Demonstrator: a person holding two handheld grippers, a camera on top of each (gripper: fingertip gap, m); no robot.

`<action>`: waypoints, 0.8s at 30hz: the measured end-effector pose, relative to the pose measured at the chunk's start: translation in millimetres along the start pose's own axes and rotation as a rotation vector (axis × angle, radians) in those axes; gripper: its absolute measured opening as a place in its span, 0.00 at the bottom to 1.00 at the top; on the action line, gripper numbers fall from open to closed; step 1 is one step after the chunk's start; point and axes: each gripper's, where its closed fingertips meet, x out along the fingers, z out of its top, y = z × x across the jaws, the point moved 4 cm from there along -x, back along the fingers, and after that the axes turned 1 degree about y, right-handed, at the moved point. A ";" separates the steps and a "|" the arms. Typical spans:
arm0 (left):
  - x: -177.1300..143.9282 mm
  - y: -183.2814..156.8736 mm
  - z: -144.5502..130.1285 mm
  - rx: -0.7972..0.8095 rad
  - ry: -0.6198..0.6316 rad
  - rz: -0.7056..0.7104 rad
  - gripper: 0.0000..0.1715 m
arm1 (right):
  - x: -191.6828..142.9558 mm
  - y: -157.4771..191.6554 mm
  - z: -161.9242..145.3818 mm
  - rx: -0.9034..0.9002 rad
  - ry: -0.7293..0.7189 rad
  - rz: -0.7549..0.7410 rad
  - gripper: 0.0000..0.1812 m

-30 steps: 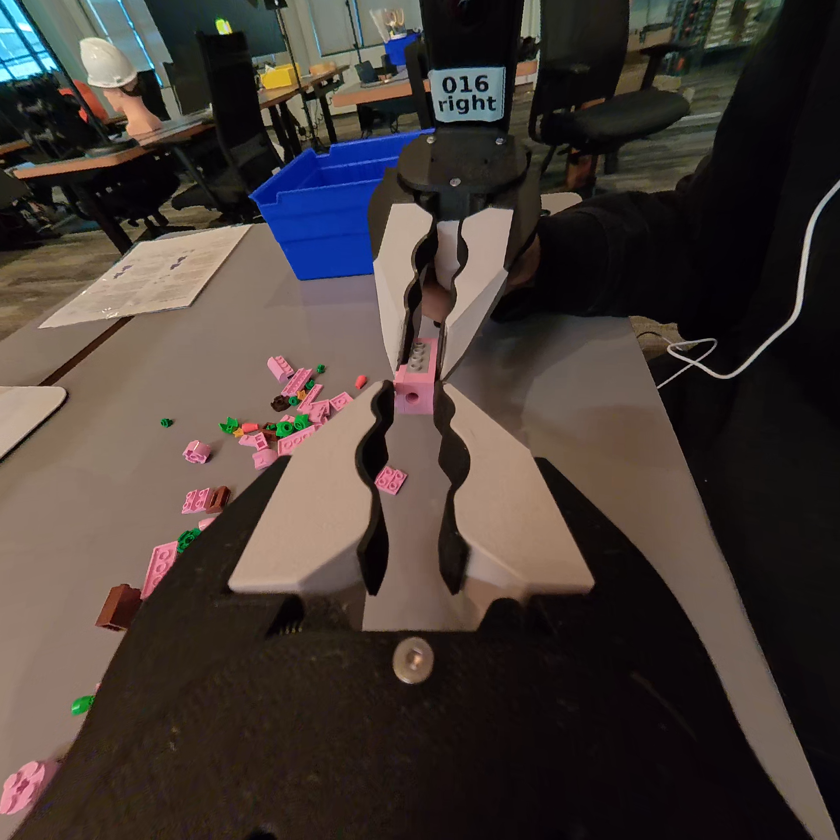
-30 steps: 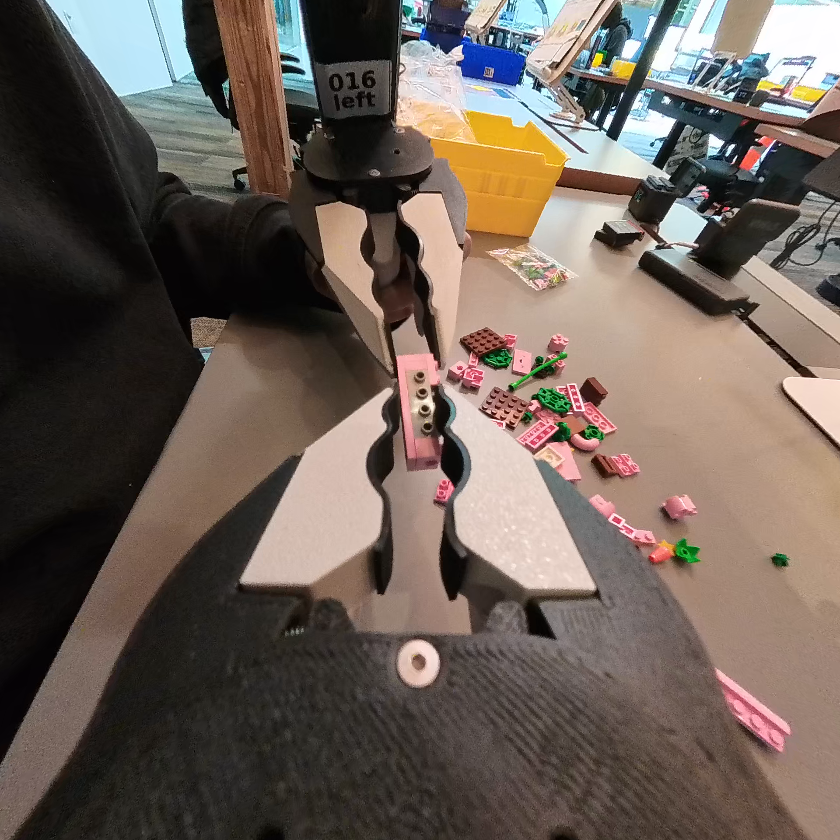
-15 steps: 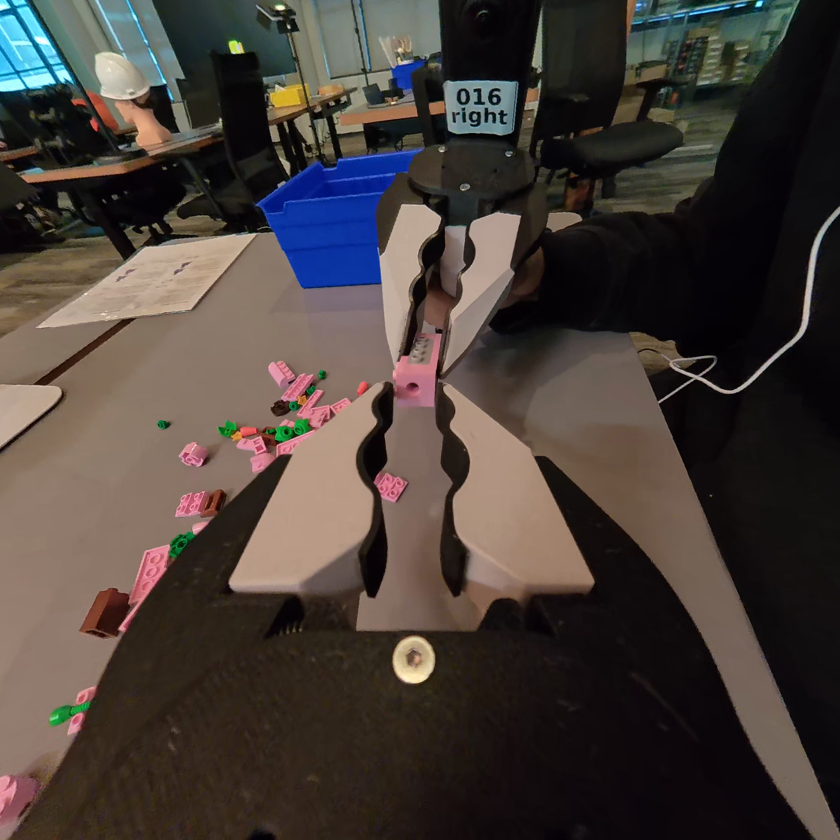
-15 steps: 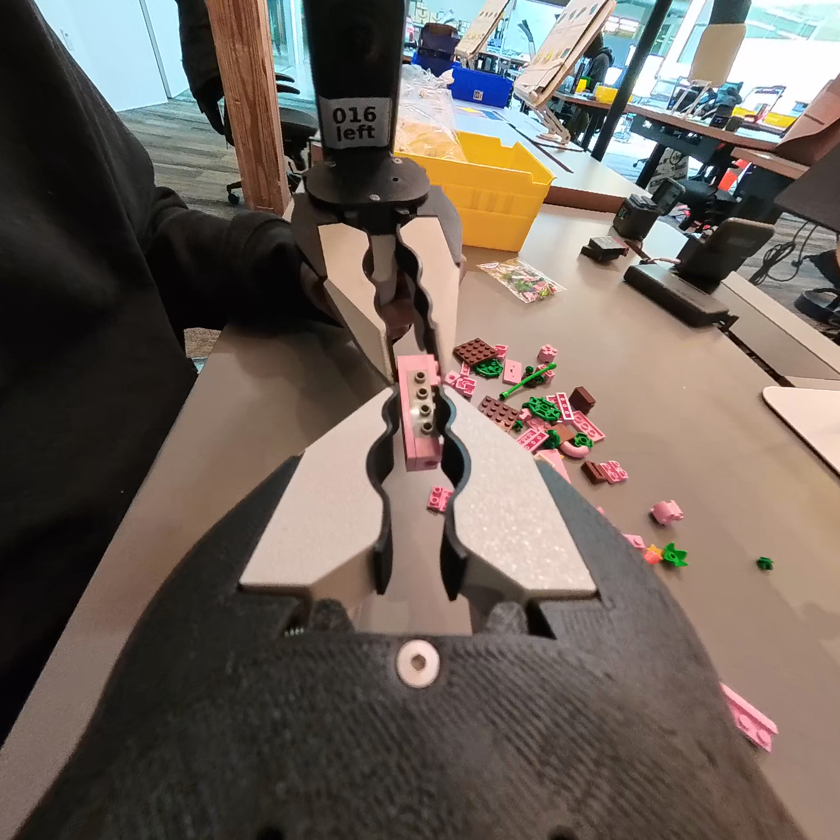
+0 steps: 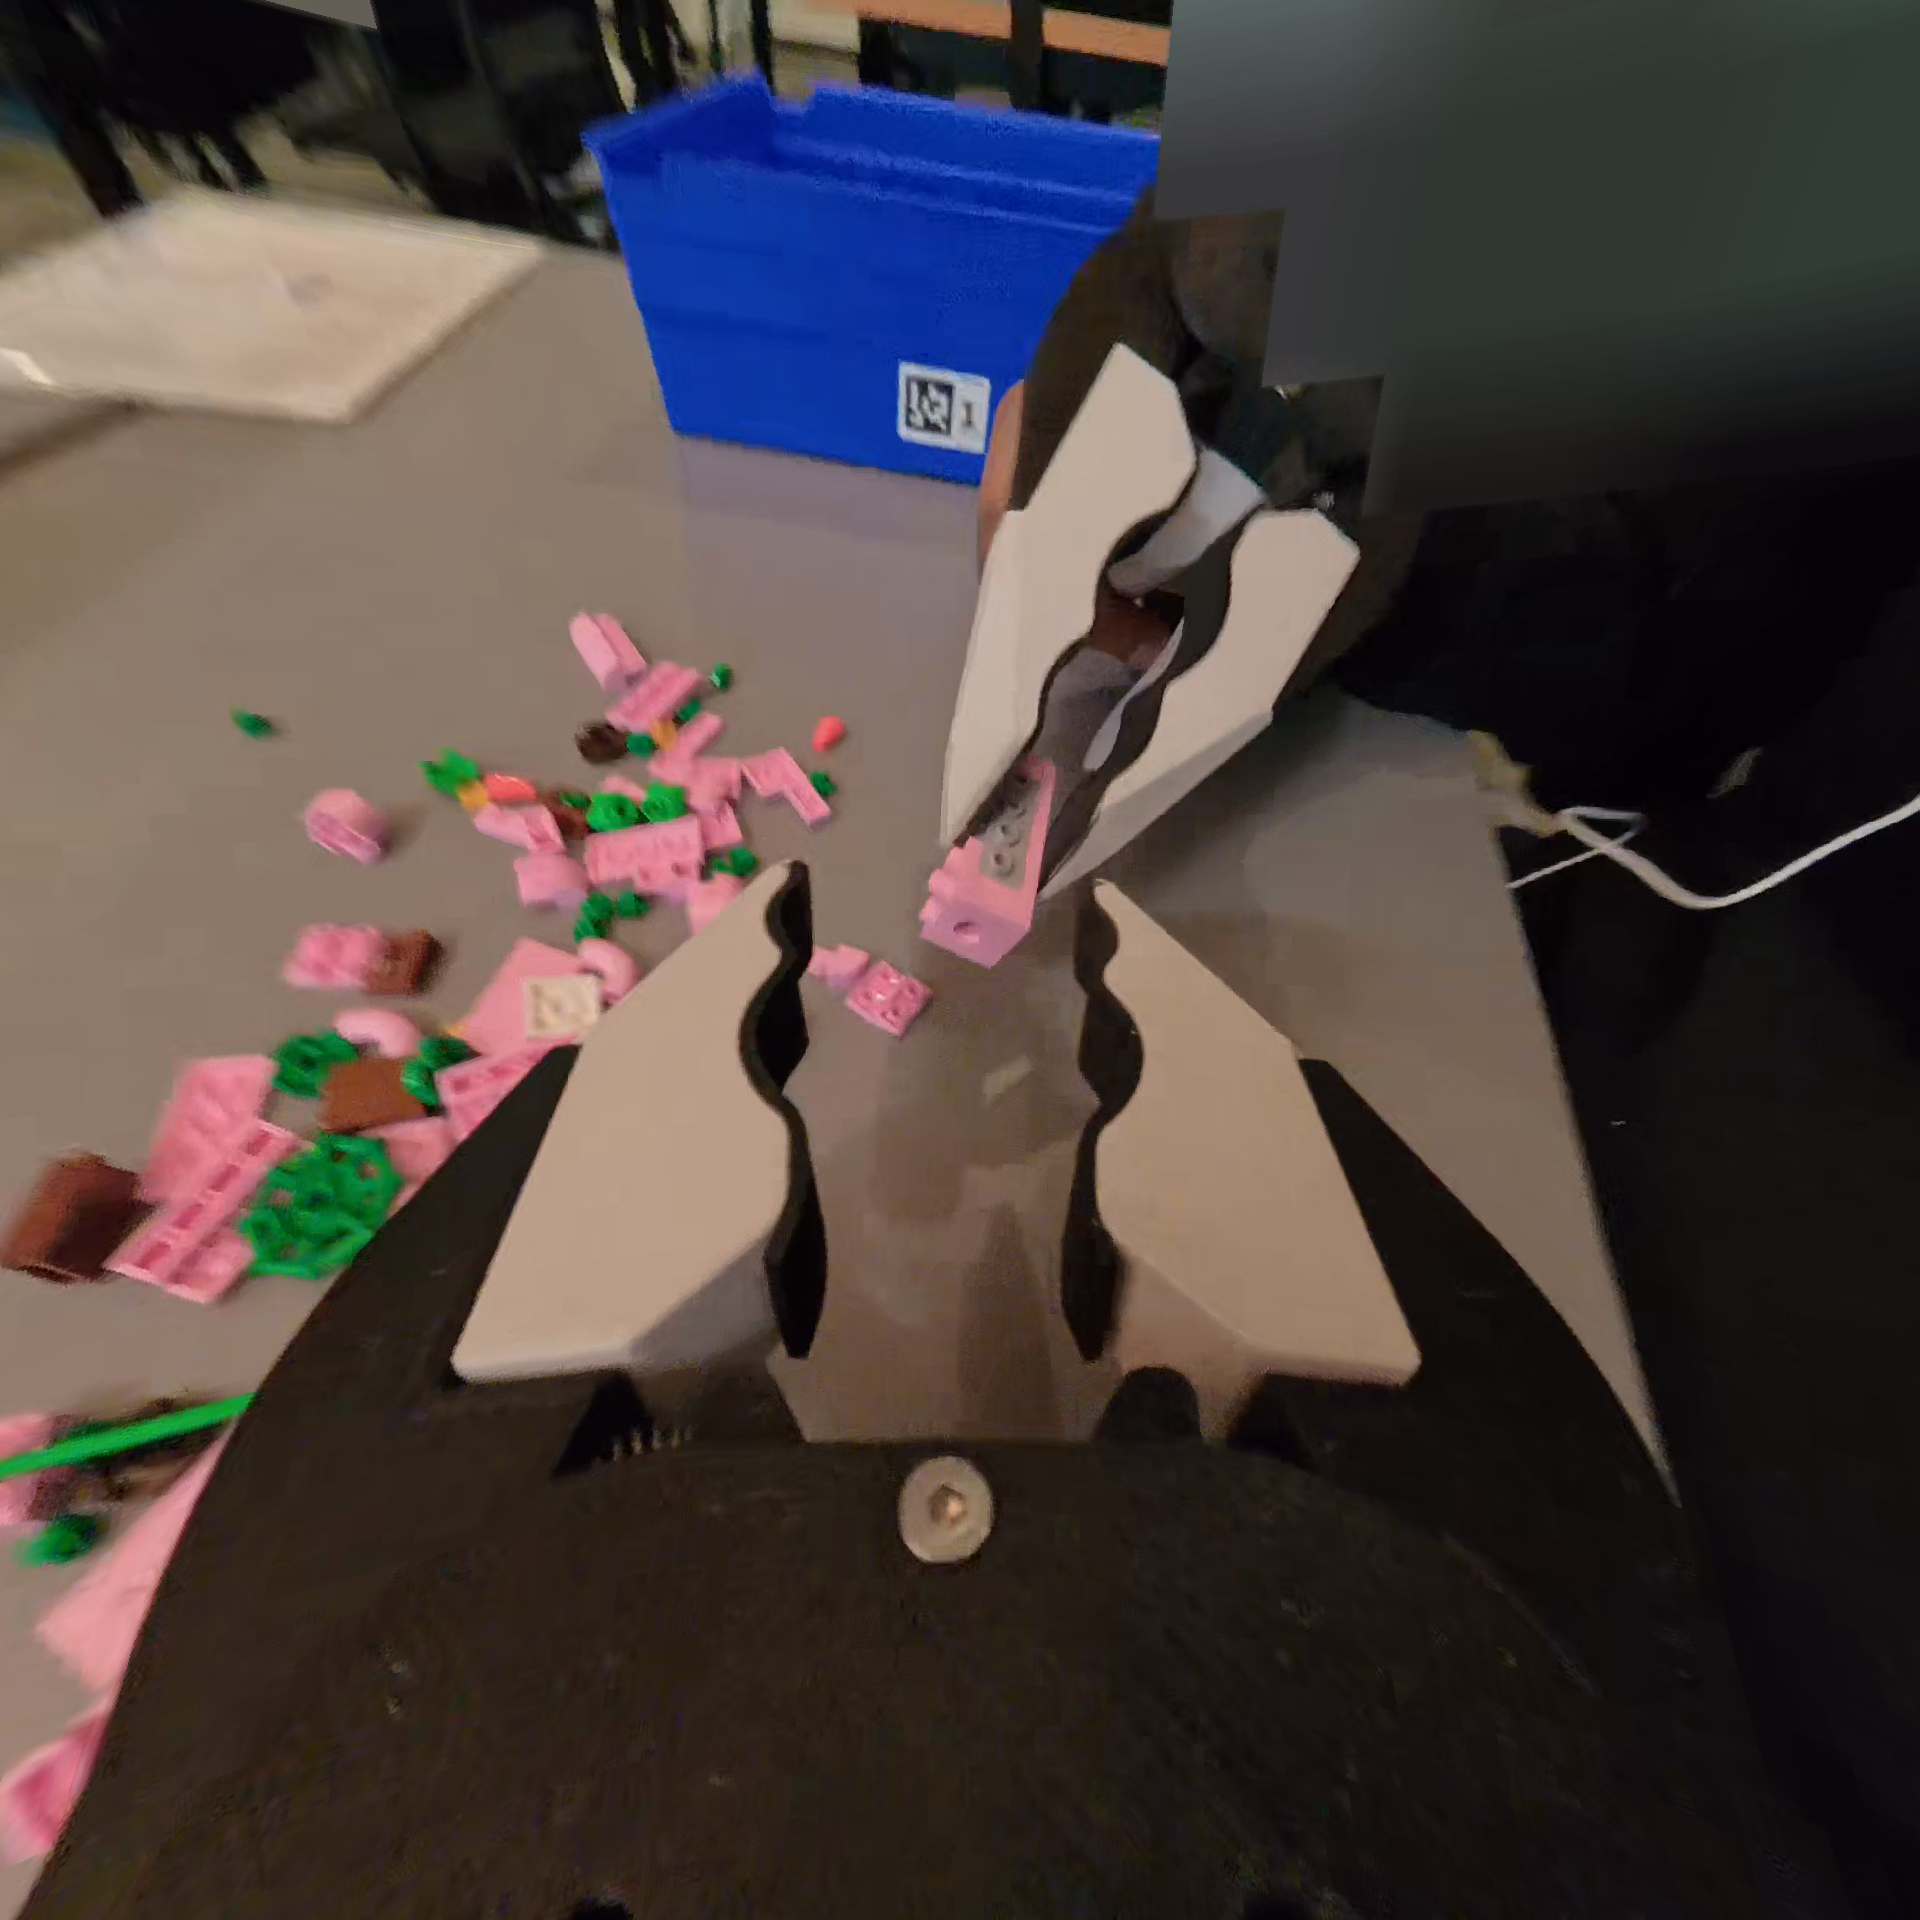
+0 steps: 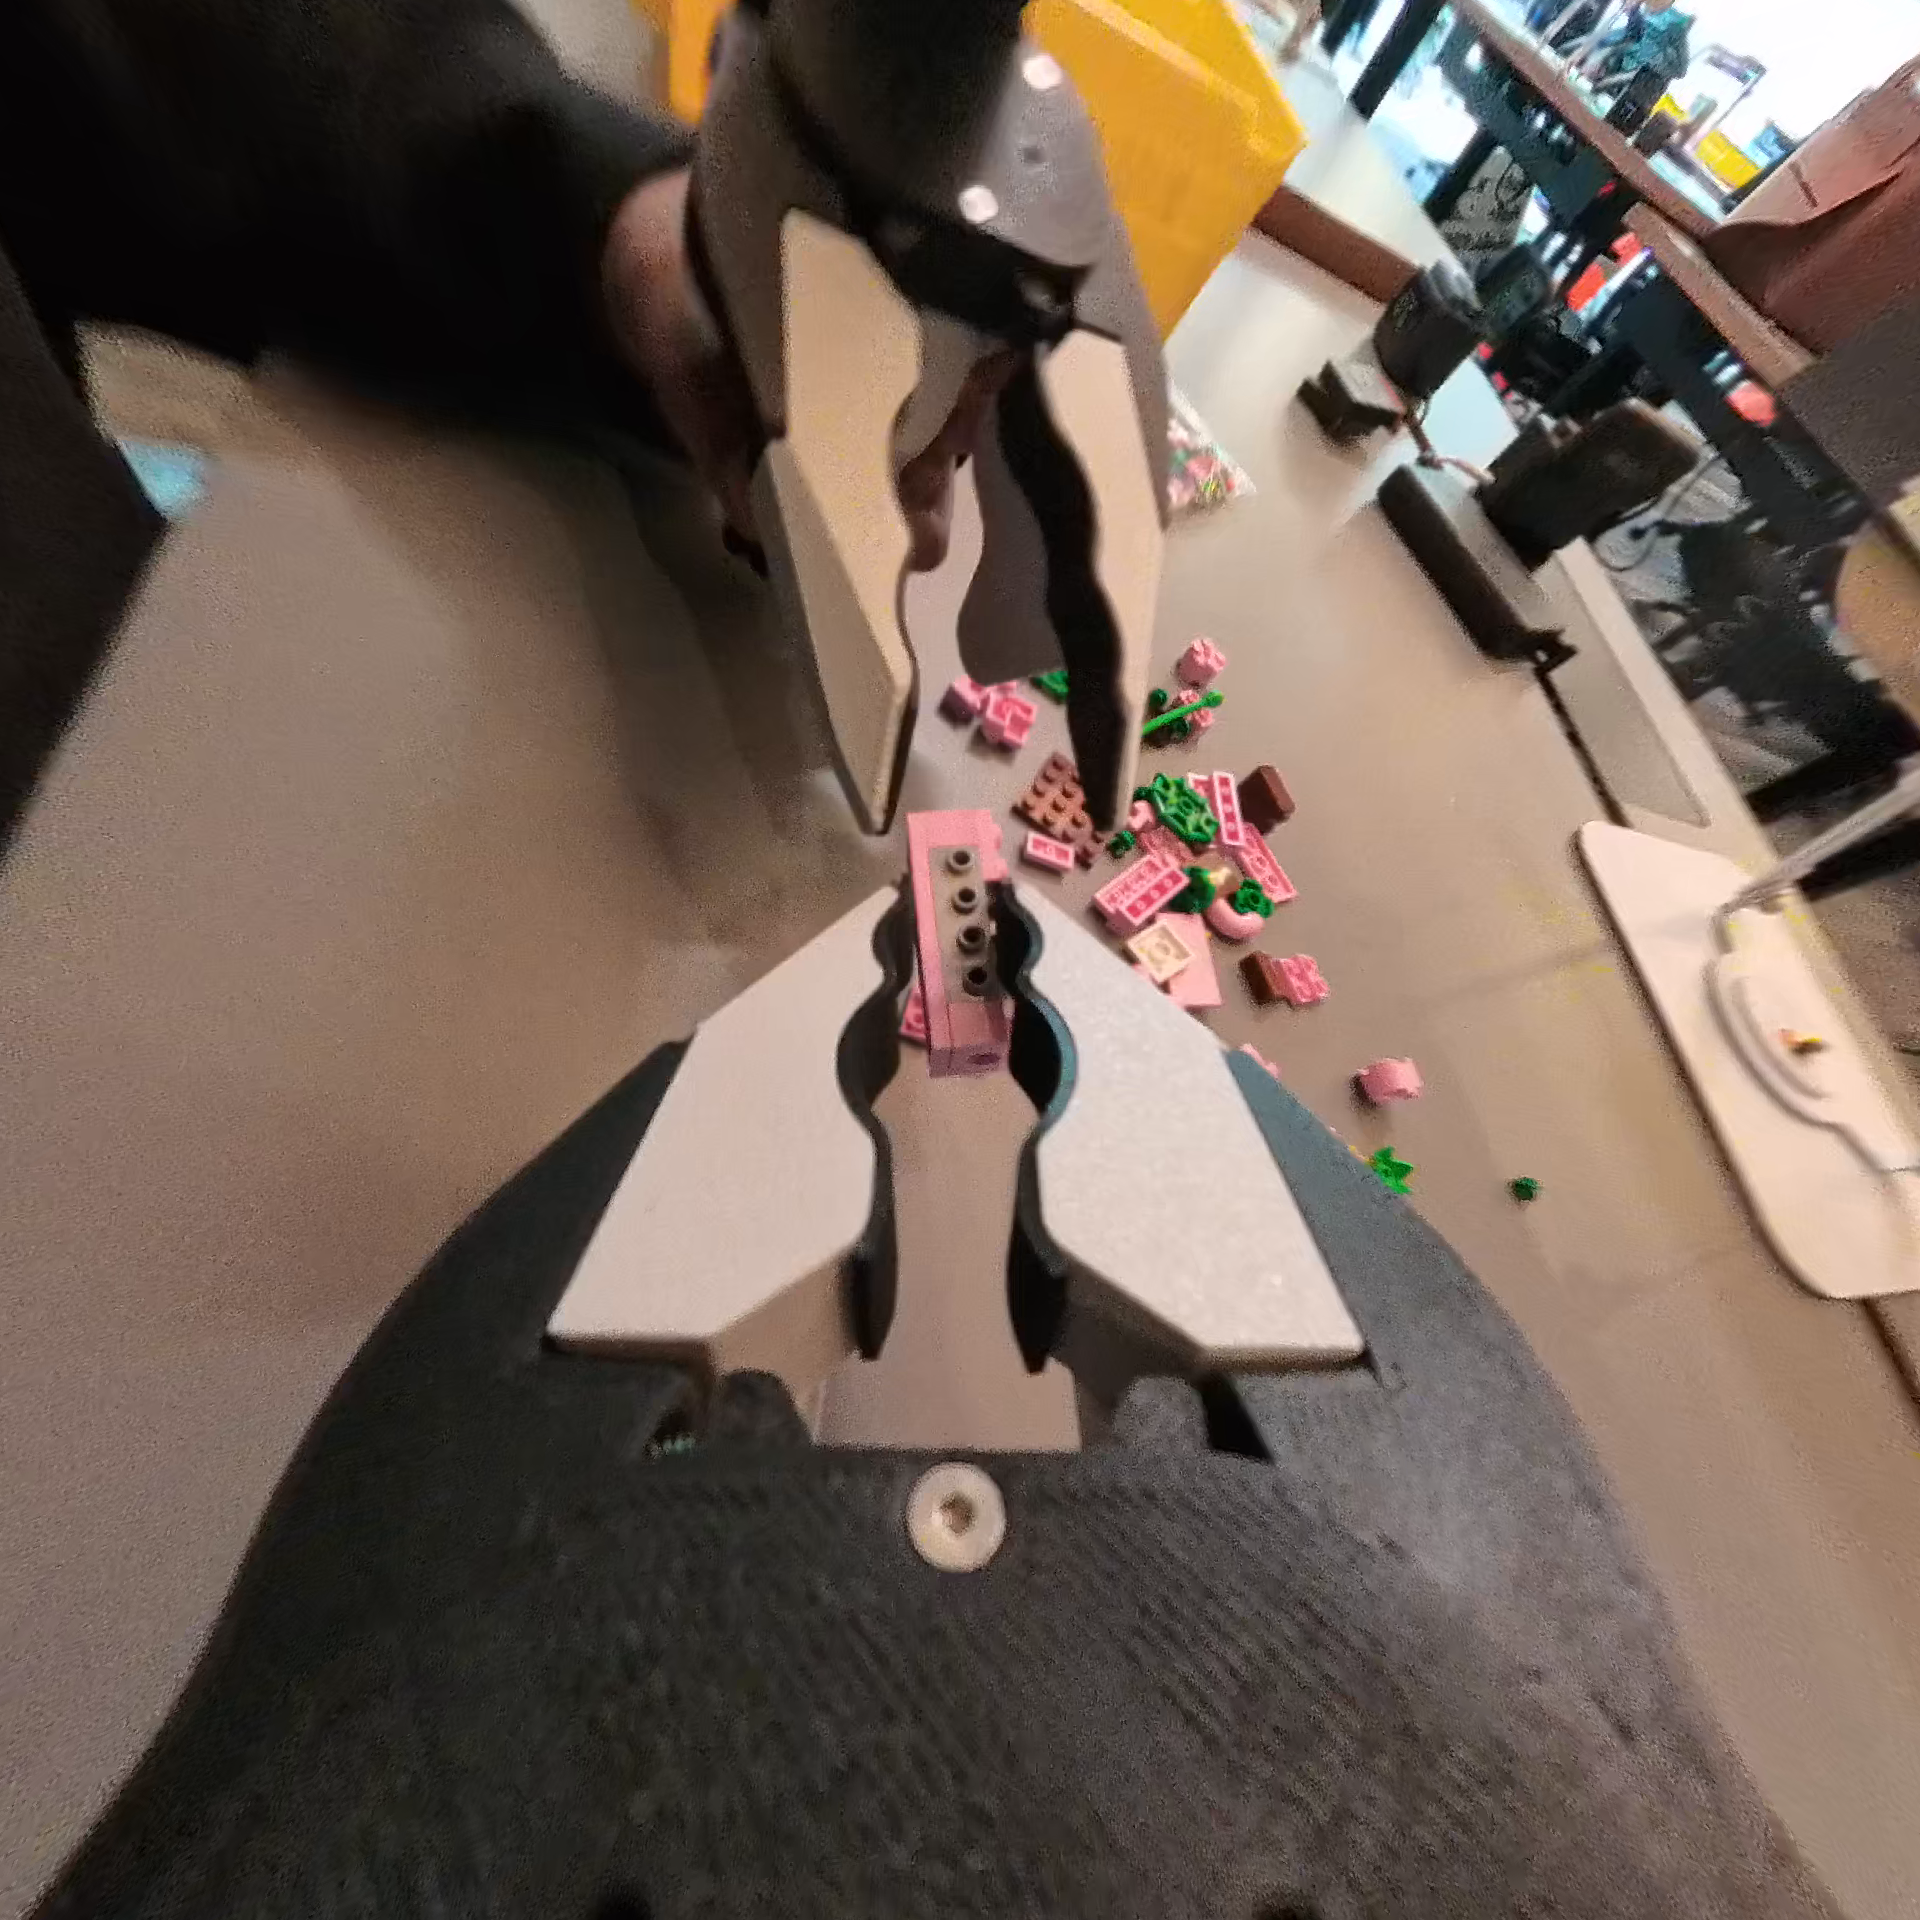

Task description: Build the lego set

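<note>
Progress looks slight: one small pink brick assembly with a grey studded strip [image 6: 958,940] is together, pinched in the closed fingers of the right gripper [image 6: 954,935], held above the grey tabletop [image 5: 416,582]. Left gripper [image 5: 945,894] stands open and empty beside it. Loose pink, green and brown plastic pieces [image 5: 623,831] lie scattered, unbuilt, near a blue plastic bin [image 5: 831,270].

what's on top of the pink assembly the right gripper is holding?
A dark grey studded strip sits along the pink assembly, four studs showing. The right gripper is clamped on its sides, so anything between the fingers is covered.
</note>
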 end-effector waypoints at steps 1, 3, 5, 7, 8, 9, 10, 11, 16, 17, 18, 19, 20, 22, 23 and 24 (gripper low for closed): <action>2.1 -0.1 -2.8 -0.069 0.017 -0.044 0.30 | 3.4 2.2 -1.4 -0.056 0.033 -0.027 0.07; 3.9 1.7 -5.1 -0.156 0.034 -0.085 0.30 | 6.9 3.7 -1.7 -0.179 0.082 -0.108 0.08; 1.9 5.0 -3.1 -0.174 0.016 -0.072 0.29 | 7.0 3.9 0.9 -0.304 0.108 -0.196 0.07; -0.1 7.0 -1.2 -0.207 -0.008 -0.081 0.29 | 5.6 4.5 5.7 -0.408 0.104 -0.271 0.08; -0.1 5.9 -1.2 -0.232 -0.009 -0.109 0.28 | 5.0 4.7 8.1 -0.445 0.096 -0.301 0.07; 0.2 4.8 -1.1 -0.257 -0.009 -0.135 0.27 | 4.5 5.7 10.1 -0.472 0.085 -0.315 0.07; 0.4 3.5 -0.4 -0.275 -0.013 -0.158 0.25 | 4.4 7.1 11.6 -0.486 0.074 -0.317 0.07; -0.2 1.1 0.9 -0.281 -0.019 -0.183 0.18 | 4.5 8.2 12.3 -0.489 0.065 -0.313 0.07; -2.5 -0.9 1.0 -0.252 -0.012 -0.198 0.11 | 1.2 7.6 15.7 -0.377 -0.030 -0.266 0.14; -1.7 0.0 -1.0 -0.239 0.003 -0.183 0.11 | -1.6 3.1 16.5 -0.318 -0.064 -0.269 0.24; -1.3 -0.2 -2.4 -0.224 0.015 -0.177 0.11 | -5.5 -2.5 16.3 -0.249 -0.099 -0.270 0.32; -0.9 -0.8 -2.7 -0.215 0.019 -0.175 0.11 | -10.5 -9.2 15.2 -0.184 -0.129 -0.273 0.34; -0.8 -1.5 -2.2 -0.210 0.017 -0.177 0.11 | -16.5 -16.8 13.4 -0.126 -0.152 -0.282 0.35; -1.6 -2.0 -1.5 -0.207 0.012 -0.182 0.11 | -28.6 -29.8 10.2 -0.028 -0.202 -0.300 0.36; -1.7 -1.7 -2.2 -0.208 0.017 -0.183 0.11 | -33.7 -34.2 9.7 0.004 -0.225 -0.304 0.36; -1.1 -1.6 -4.2 -0.204 0.031 -0.182 0.11 | -38.2 -38.1 9.8 0.027 -0.243 -0.316 0.35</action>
